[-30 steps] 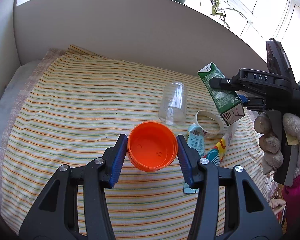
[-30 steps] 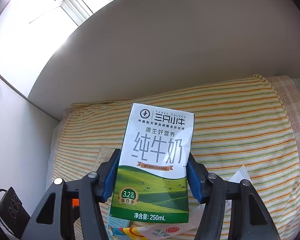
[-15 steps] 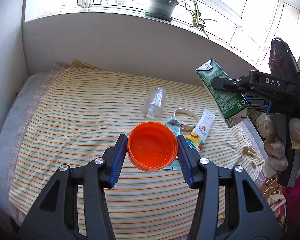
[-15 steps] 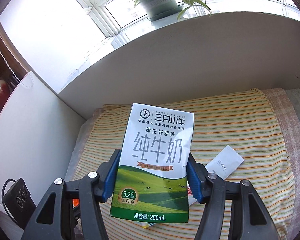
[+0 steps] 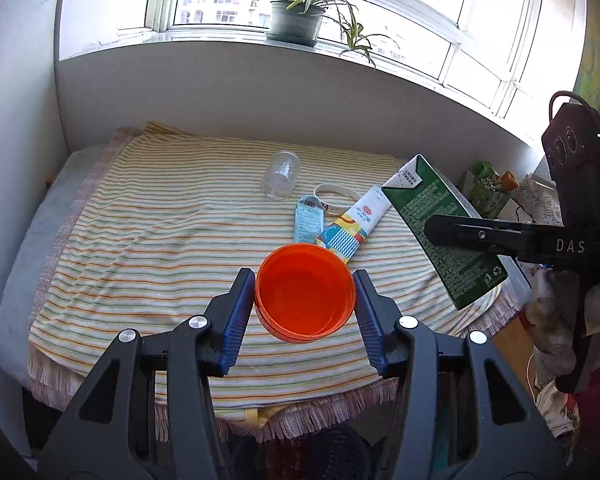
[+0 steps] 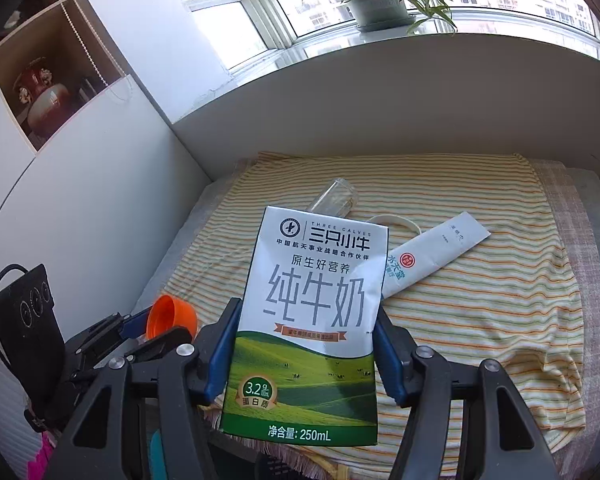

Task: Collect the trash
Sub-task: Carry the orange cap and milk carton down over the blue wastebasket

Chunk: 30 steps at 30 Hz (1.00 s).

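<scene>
So both tongs are carrying loads clear of the striped cloth (image 5: 148, 248), the left gripper (image 5: 305, 295) clamping the orange cup (image 5: 305, 290) and the right gripper (image 6: 305, 344) squeezing the milk carton (image 6: 312, 320), and steady, level grips are mattering most until a bin appears.

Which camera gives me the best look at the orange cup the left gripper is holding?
The left wrist view. There the orange cup sits centred between the left gripper pads, its mouth facing the camera. The right wrist view shows only a small slanted part of it at the lower left.
</scene>
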### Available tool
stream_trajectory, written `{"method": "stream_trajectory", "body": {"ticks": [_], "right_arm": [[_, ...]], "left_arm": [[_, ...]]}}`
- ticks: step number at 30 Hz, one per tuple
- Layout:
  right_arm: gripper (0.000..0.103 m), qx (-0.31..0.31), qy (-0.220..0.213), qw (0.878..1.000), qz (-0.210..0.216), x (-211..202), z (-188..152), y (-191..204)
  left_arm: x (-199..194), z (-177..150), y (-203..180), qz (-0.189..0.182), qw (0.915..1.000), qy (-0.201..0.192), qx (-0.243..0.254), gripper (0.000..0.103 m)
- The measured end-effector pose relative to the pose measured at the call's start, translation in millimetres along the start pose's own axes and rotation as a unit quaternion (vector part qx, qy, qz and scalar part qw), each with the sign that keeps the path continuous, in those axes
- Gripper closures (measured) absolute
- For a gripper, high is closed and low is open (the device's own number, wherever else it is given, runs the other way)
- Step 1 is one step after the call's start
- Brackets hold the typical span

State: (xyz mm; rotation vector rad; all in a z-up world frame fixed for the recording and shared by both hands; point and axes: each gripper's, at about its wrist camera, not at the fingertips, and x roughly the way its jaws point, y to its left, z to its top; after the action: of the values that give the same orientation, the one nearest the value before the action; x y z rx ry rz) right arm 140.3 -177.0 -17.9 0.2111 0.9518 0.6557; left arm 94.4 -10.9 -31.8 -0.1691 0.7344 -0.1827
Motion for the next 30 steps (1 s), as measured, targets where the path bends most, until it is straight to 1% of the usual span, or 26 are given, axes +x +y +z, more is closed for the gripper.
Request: {"method": "stream_trajectory", "body": {"ticks": [6, 14, 17, 25, 30], "right_arm": [[0.040, -0.020, 0.008, 1.000, -0.001, -13, -48, 8], [0.040, -0.038, 0.020, 0.999, 0.001, -25, -102, 20], [0.040, -0.047, 0.032, 0.998, -0.002, -23, -123, 24], [0.040, -0.045, 0.059, 0.997, 0.010, -17, -167, 29], [0.040, -0.047, 0.075, 0.996, 0.013, -9, -192, 29]], "left_arm": [[-14, -36, -5, -0.002, 1.0000, 0.004, -0.003, 0.052], [-24, -84, -4, 0.004, 0.9997, 0.025, -0.003, 0.052], [-23, -102, -2, 0.010, 0.9992, 0.040, 0.000, 0.053], [-14, -148, 0, -0.001, 0.9964, 0.084, -0.010, 0.053], [-4, -168, -1, -0.005, 0.9944, 0.105, -0.012, 0.052]]}}
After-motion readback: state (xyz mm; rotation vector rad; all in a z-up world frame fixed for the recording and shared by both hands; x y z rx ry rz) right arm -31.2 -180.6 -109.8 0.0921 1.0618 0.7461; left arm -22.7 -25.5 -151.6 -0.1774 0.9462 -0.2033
